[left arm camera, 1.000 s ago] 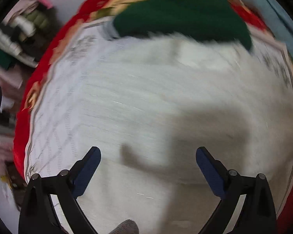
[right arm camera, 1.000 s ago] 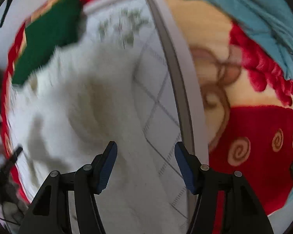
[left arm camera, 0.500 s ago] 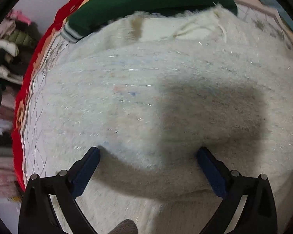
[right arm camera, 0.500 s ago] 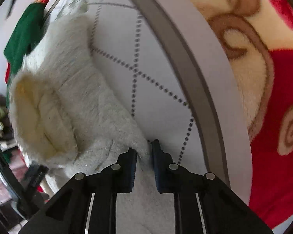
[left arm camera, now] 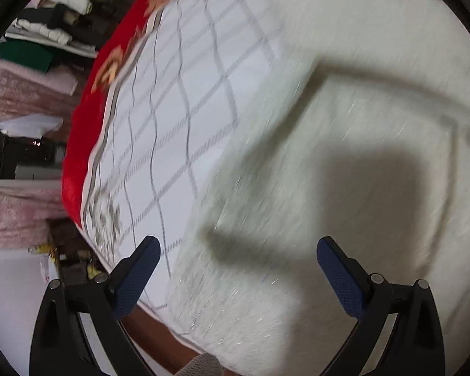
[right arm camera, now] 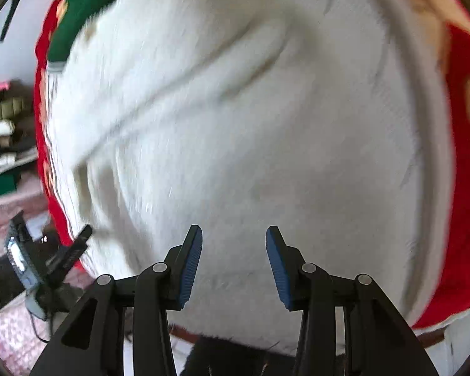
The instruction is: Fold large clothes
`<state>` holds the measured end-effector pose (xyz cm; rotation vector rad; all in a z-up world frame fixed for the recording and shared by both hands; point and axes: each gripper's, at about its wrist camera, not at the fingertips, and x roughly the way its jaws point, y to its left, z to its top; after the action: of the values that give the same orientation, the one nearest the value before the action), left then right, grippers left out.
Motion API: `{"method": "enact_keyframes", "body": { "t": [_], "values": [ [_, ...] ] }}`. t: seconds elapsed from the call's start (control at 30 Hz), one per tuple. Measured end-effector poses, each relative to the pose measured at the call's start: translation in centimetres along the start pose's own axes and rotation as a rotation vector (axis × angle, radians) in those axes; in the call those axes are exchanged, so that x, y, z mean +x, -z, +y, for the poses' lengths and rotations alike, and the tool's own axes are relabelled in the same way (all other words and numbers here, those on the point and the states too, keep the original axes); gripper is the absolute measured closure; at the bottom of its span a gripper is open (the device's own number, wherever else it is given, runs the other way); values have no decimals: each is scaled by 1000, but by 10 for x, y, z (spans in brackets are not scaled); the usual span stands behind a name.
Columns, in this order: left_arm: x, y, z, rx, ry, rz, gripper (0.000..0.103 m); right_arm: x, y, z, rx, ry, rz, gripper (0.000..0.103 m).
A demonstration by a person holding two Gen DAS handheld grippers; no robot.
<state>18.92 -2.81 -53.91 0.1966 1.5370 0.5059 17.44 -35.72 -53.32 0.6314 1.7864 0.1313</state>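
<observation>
**Both grippers free above white sweater; fold not finished**

Left gripper (left arm camera: 235, 269): jaws spread wide, nothing between them. It hangs over the sweater's left margin. Right gripper (right arm camera: 234, 263): jaws parted to a moderate gap, nothing held, poised over the near part of the garment. Both views are motion-blurred, so fine detail is unreliable.

Sweater (right arm camera: 235, 119): white, fuzzy, spread on the bed directly ahead of both grippers. In the right view it fills most of the frame, with diagonal creases running from lower left to upper right. In the left view a folded flap (left arm camera: 376, 144) lies on top of the body, its edge casting a shadow line. Long axis: cannot tell for certain.

Judgement: the right gripper sits nearer the body centre, the left nearer the left edge, so the left is better placed to take that edge.

Surroundings: quilted white sheet (left arm camera: 178, 119) exposed left of the sweater; red blanket (right arm camera: 463, 188) beyond it; green garment (right arm camera: 84, 3) touching the sweater's far-left end, a possible snag. Stacked clothes (left arm camera: 59, 22) well apart, off the bed.
</observation>
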Motion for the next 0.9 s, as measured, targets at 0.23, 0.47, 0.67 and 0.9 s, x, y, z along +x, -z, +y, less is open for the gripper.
{"method": "enact_keyframes", "body": {
  "t": [0.23, 0.47, 0.67, 0.9],
  "values": [
    [43, 21, 12, 14, 54, 49, 0, 75, 16, 28, -63, 198, -2, 81],
    [9, 4, 24, 12, 107, -6, 0, 73, 30, 59, -42, 296, -7, 77],
    [-17, -60, 11, -20, 25, -199, 0, 11, 12, 83, 34, 236, -204, 44],
    [47, -123, -4, -26, -40, -141, 0, -3, -20, 84, 113, 272, -295, 44]
  ]
}}
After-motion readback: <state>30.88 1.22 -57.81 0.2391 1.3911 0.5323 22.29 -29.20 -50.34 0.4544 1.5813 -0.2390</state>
